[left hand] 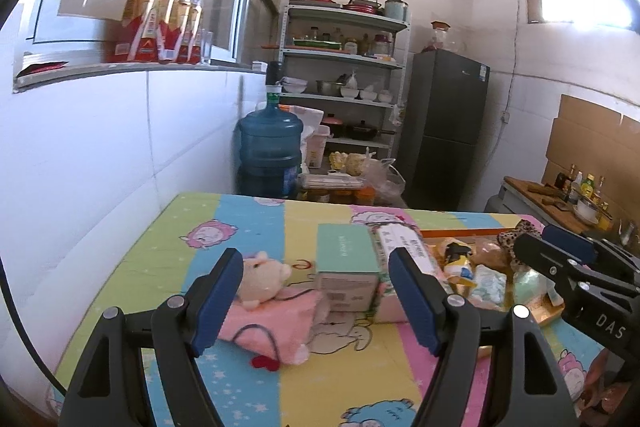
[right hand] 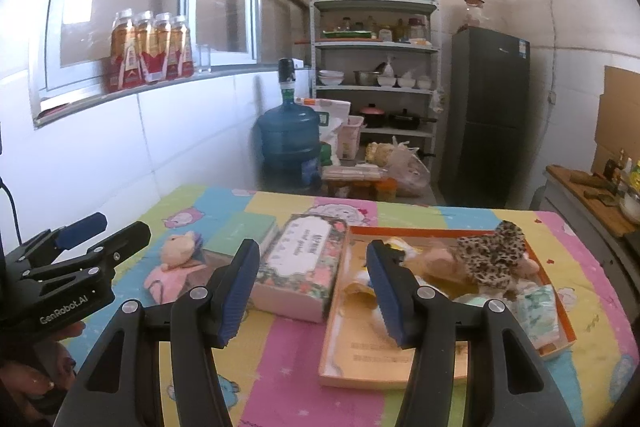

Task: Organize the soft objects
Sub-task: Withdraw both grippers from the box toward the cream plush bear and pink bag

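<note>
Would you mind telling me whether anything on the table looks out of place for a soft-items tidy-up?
Yes: the pink pig plush lies alone on the tablecloth, left of the floral box, while the other soft items, such as the leopard-print piece, sit in the shallow orange-rimmed tray.

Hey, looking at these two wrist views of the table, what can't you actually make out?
- Left wrist view: the left gripper covers part of the pink plush pig.
- Right wrist view: the right gripper hides part of the cardboard tray and its contents.
- Both views: lettering on the floral box is blurred, unreadable.
</note>
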